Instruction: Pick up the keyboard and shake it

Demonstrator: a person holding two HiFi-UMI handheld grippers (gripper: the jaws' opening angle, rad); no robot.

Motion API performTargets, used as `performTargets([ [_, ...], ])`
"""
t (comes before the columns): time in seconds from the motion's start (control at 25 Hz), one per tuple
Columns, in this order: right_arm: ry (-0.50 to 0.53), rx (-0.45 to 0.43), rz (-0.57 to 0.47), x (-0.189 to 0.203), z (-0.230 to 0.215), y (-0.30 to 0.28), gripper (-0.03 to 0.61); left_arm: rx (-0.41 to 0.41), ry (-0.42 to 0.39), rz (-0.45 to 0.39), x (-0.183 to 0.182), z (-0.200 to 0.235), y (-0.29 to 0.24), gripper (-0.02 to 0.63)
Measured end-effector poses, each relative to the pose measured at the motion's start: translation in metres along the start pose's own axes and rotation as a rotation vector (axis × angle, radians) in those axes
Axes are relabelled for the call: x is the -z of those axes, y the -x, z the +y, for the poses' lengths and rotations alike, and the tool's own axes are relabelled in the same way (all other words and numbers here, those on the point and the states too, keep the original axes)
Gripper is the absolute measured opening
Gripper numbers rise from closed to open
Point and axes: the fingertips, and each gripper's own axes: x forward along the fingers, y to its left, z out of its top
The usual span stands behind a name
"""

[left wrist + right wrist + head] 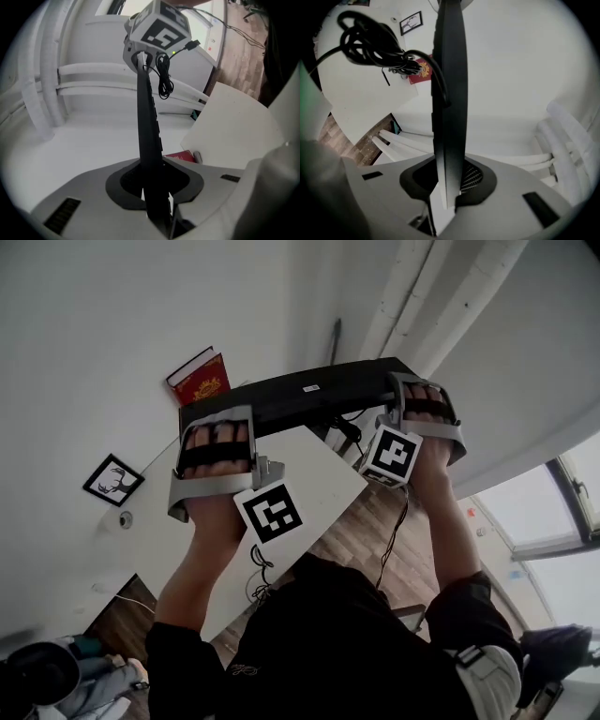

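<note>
A black keyboard (300,395) is lifted off the white table (300,474) and held in the air by its two ends. My left gripper (214,426) is shut on its left end, and my right gripper (405,390) is shut on its right end. In the left gripper view the keyboard (149,131) runs edge-on away from the jaws of the left gripper (154,190) toward the other gripper's marker cube (159,28). In the right gripper view the keyboard (450,93) stands edge-on between the pads of the right gripper (447,185).
A red book (200,379) stands at the table's far end, and a framed picture (112,479) hangs on the white wall. A black coiled cable (375,47) dangles by the left gripper. White pipes (422,296) run along the wall. Wooden floor (366,531) lies beside the table.
</note>
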Motion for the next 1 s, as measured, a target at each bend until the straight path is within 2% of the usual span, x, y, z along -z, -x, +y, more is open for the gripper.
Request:
performTargets([
  [0.16,0.011,0.024,-0.139,-0.056,-0.01,0.008,0.092,0.013,0.05,0.138,0.048,-0.01,-0.022,0.084],
  [0.32,0.058,0.057,-0.29,-0.126,-0.02,0.028,0.092,0.161,0.142,0.29,0.118,-0.047,-0.027,0.08],
  [0.48,0.029,0.05,-0.493,-0.213,-0.034,0.065,0.092,0.189,0.174,0.482,0.205,-0.066,-0.016,0.078],
  [0.64,0.021,0.049,-0.609,-0.246,-0.036,0.086,0.092,0.204,0.198,0.609,0.242,-0.084,-0.016,0.078],
  [0.84,0.089,0.042,-0.784,-0.326,-0.04,0.169,0.092,0.233,0.299,0.762,0.333,-0.117,0.039,0.078],
  [1.0,0.195,0.076,-0.832,-0.353,-0.042,0.22,0.092,0.222,0.352,0.848,0.377,-0.13,0.077,0.078],
])
